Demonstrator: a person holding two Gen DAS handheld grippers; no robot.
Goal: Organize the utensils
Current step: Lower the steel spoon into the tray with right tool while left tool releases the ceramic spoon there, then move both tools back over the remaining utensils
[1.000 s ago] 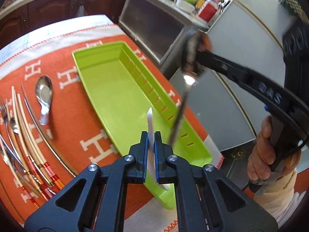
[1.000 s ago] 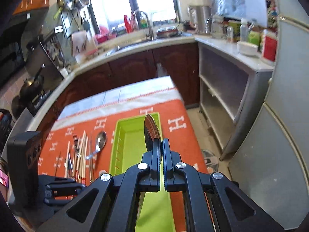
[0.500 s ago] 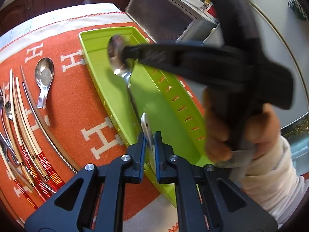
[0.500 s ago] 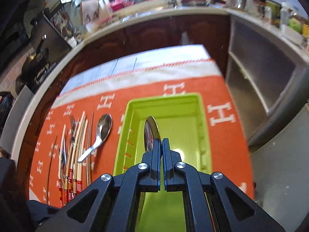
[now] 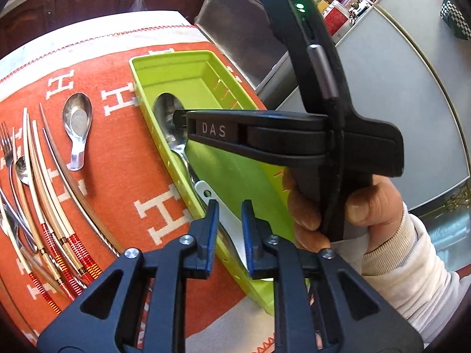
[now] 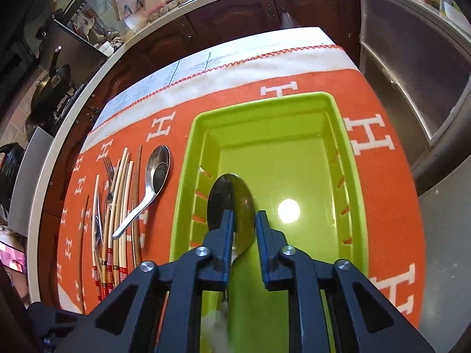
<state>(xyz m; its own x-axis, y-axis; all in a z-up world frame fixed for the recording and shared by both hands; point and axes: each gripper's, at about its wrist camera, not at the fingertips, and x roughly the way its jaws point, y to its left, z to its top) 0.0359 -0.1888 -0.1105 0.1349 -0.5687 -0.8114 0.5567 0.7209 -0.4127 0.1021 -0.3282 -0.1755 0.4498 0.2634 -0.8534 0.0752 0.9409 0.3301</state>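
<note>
A lime green tray [image 5: 223, 176] [image 6: 357, 176] lies on the orange mat. A metal spoon [image 5: 170, 129] [image 6: 232, 203] lies in the tray along its left wall. A white spoon [image 5: 229, 220] lies in the tray's near end. My left gripper [image 5: 229, 206] is open just above the white spoon. My right gripper [image 6: 243, 216] is open, its fingers either side of the metal spoon's bowl; it also shows in the left wrist view [image 5: 179, 116].
On the mat [image 6: 382, 153] left of the tray lie a short metal spoon [image 5: 77, 120] [image 6: 156, 173], several chopsticks [image 5: 56, 194] [image 6: 117, 206], a fork [image 5: 7, 147] and other cutlery. A cabinet and counter stand beyond the table's right edge.
Both grippers have opened. The metal spoon went from held above the tray to lying in it, and the white spoon now lies in the tray's near end.
</note>
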